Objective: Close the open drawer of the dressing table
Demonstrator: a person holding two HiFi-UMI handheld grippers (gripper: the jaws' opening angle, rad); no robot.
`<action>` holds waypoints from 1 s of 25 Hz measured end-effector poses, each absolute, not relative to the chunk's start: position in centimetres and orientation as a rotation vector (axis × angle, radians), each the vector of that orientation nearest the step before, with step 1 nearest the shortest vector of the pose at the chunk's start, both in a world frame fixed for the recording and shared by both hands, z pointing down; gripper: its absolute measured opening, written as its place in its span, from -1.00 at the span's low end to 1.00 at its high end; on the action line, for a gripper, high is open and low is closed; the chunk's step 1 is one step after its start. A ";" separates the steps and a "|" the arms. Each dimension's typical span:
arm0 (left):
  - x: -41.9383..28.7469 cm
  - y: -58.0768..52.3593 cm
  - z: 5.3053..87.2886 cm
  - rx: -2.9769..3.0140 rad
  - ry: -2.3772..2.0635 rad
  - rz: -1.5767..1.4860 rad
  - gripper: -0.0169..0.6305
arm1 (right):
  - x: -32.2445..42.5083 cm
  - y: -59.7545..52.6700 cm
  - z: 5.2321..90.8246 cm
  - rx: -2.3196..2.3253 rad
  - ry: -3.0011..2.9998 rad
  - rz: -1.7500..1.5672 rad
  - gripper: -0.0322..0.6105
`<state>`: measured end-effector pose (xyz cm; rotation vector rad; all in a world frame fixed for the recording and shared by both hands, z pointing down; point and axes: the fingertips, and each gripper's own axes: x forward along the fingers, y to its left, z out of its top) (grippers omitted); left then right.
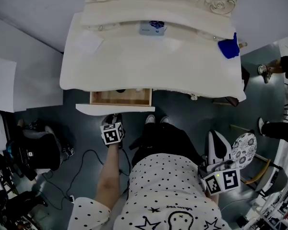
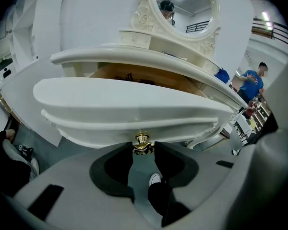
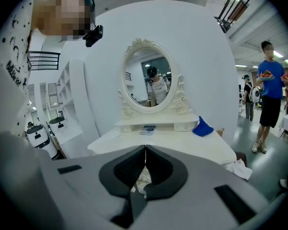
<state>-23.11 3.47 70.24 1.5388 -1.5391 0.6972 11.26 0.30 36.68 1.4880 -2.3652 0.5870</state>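
As drawer [image 1: 120,98] gapes, left claw [image 2: 143,148] pinching knob [image 2: 142,140]

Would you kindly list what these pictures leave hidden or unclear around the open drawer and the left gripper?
- Drawer interior: in the head view the tabletop overhangs its back; in the left gripper view its white front blocks it.
- Knob: in the left gripper view it sits at the tips of the left gripper, jaws apart; whether they pinch it is unclear.
- Item on the mirror shelf: too small in the head view to identify.
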 end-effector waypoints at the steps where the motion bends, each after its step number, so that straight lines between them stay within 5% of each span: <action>1: -23.1 3.2 70.2 1.541 -1.538 0.698 -0.47 | 11.3 0.3 36.7 1.492 -2.362 0.587 -0.87; 25: -23.6 -2.9 70.3 1.556 -1.562 0.692 -0.47 | 12.8 -0.6 36.2 1.566 -2.308 0.558 -0.87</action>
